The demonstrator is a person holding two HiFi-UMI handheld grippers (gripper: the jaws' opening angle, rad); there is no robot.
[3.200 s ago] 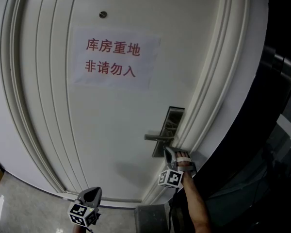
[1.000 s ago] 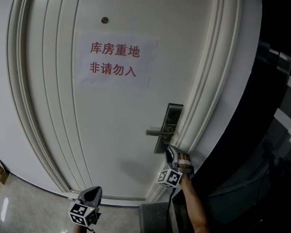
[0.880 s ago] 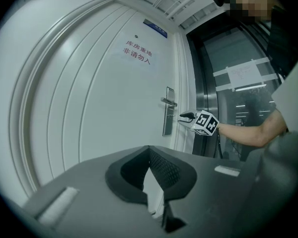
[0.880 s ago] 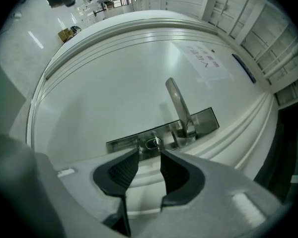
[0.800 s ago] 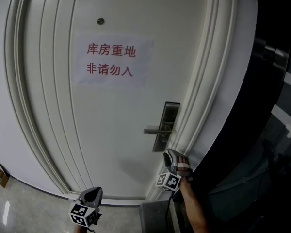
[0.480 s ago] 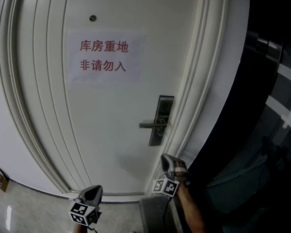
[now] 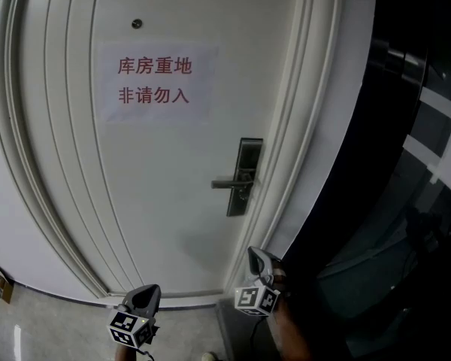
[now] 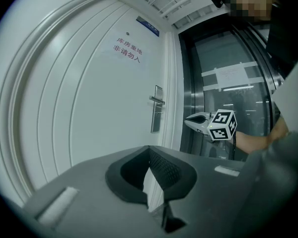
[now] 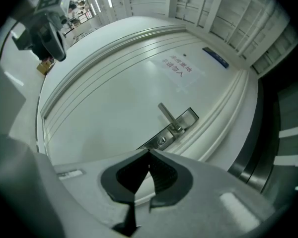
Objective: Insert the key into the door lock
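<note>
White panelled door (image 7: 158, 194), silver lever-handle lock plate (image 7: 244, 173), right gripper (image 7: 253, 254) held clenched, empty, below it, left gripper (image 7: 149, 292) likewise clenched empty

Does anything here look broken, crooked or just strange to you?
Nothing looks damaged: the white door, its paper sign and the lever handle sit straight. The one oddity is that the left tongs and right tongs are both shut on nothing, and no key shows anywhere.
</note>
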